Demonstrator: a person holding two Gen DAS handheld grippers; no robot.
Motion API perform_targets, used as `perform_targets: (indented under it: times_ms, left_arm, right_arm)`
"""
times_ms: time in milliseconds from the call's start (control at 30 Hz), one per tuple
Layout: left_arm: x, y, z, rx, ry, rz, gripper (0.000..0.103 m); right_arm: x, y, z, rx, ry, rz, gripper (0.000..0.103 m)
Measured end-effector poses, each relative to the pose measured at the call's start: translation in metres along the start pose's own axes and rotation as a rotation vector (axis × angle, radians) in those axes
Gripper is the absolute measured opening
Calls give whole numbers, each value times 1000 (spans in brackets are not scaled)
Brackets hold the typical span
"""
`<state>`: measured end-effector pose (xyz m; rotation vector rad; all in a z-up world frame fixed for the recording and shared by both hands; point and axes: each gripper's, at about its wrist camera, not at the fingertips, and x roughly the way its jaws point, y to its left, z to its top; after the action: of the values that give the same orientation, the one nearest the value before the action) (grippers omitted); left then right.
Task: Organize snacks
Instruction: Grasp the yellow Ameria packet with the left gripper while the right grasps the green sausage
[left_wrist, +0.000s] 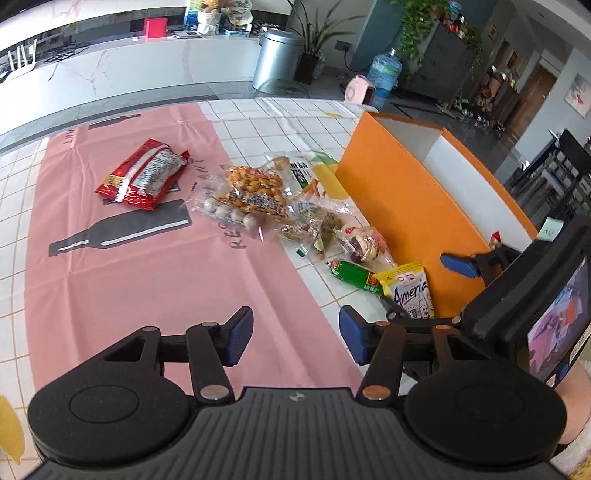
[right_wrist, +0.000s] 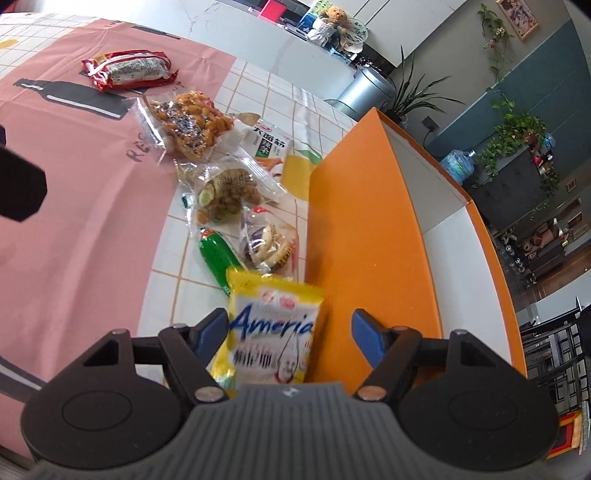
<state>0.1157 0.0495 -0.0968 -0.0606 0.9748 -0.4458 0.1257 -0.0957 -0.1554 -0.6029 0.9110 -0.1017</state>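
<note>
A row of snack packets lies on the table beside an orange box (left_wrist: 413, 206), also in the right wrist view (right_wrist: 373, 243). A yellow "America" packet (right_wrist: 273, 328) lies between the open fingers of my right gripper (right_wrist: 288, 332), against the box wall; it also shows in the left wrist view (left_wrist: 408, 291). Beyond it lie a green packet (right_wrist: 216, 258), a clear round-snack packet (right_wrist: 267, 243), an orange nut packet (right_wrist: 195, 118) and a red packet (right_wrist: 129, 70). My left gripper (left_wrist: 295, 336) is open and empty above the pink cloth (left_wrist: 147, 277).
The orange box is open at the top with white inner walls (right_wrist: 439, 206). The table has a white tiled cloth (left_wrist: 280, 122). A counter (left_wrist: 129, 70), a metal bin (left_wrist: 275, 59) and plants stand beyond the table.
</note>
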Motion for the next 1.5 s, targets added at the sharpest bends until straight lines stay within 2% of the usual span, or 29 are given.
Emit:
perform_targets:
  times_ms: [133, 167, 200, 233, 300, 333, 367, 400, 533, 633, 733, 833, 1000, 1067, 1233, 1367, 1467, 1500]
  left_arm:
    - [18, -8, 4, 55, 45, -11, 60]
    - [23, -11, 4, 71, 57, -8, 60]
    - [26, -13, 4, 84, 64, 0, 60]
    - [29, -16, 3, 98, 73, 8, 60]
    - [35, -21, 0, 115, 90, 26, 56]
    - [37, -22, -1, 117, 98, 37, 55]
    - [38, -23, -2, 117, 105, 48, 53]
    - [38, -24, -3, 116, 108, 57, 51]
    - [28, -19, -3, 59, 113, 92, 49]
    - [15, -12, -8, -1, 108, 111, 49]
    - [4, 1, -14, -91, 92, 133, 46]
    - [-2, 11, -18, -166, 81, 125, 46]
    - [-2, 8, -16, -187, 83, 118, 46]
    - [3, 4, -16, -195, 85, 92, 48]
    - [28, -12, -16, -223, 91, 39, 57]
    - [47, -19, -14, -231, 128, 41, 57]
    - [56, -19, -10, -274, 145, 43, 57]
    - [59, -19, -9, -287, 144, 45, 61]
  right_arm:
    - [3, -3, 0, -34, -32, 0, 65]
    - [1, -4, -1, -43, -49, 3, 58]
    - [-1, -6, -2, -44, -59, 28, 46]
    - [-1, -8, -3, -32, -54, 62, 39]
    - [-3, -10, -5, -23, -53, 126, 15]
    - [-4, -10, -7, -15, -61, 152, 11]
    - [-6, -11, -9, -3, -68, 168, 2]
    - [-7, -11, -10, 3, -75, 181, 0]
    - [-20, -18, -6, 46, -124, 277, 0]
    - [-28, -22, 3, 100, -159, 404, 0]
    - [-24, -20, 12, 175, -161, 549, 0]
    - [-17, -17, 17, 217, -145, 630, 1]
    - [-22, -32, 14, 239, -151, 616, 27]
    - [-22, -40, 10, 231, -146, 587, 29]
    - [-7, -46, -2, 158, -100, 426, 29]
    - [1, -52, -6, 100, -96, 415, 29]
    - [7, -53, -7, 52, -85, 432, 29]
    - [9, -51, -7, 33, -80, 434, 29]
